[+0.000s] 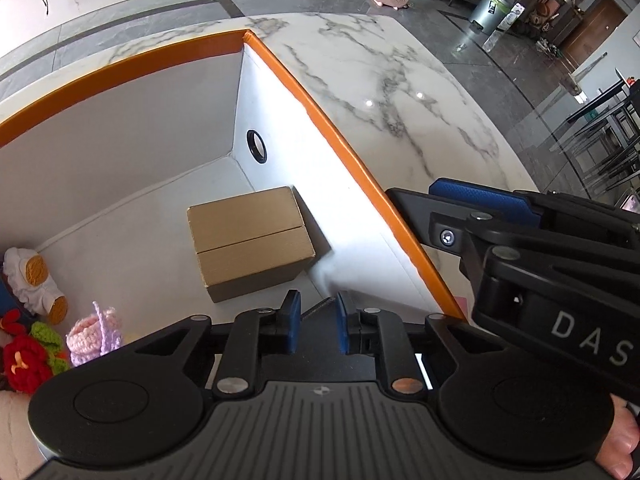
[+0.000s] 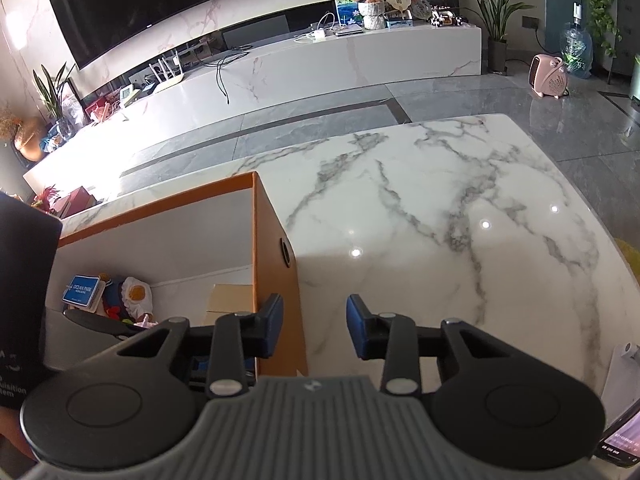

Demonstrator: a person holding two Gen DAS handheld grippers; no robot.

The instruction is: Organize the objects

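Observation:
An orange-rimmed white storage box [image 1: 312,104] stands on a marble table [image 1: 400,92]. Inside lie a tan cardboard box [image 1: 250,240], a crocheted fried-egg toy [image 1: 34,276], a pink knitted piece [image 1: 94,336] and a red crochet flower [image 1: 26,364]. My left gripper [image 1: 314,326] hovers over the storage box, jaws a little apart with nothing between them. My right gripper [image 2: 314,326] is open and empty over the box's right wall [image 2: 276,256]; it also shows in the left wrist view [image 1: 480,204]. A blue Ocean Park card [image 2: 82,290] lies inside the box.
The marble table [image 2: 440,208] stretches to the right of the box. A phone [image 2: 620,440] lies at its right front edge. Beyond are a grey floor, a pink heater [image 2: 548,76] and a TV console [image 2: 320,60].

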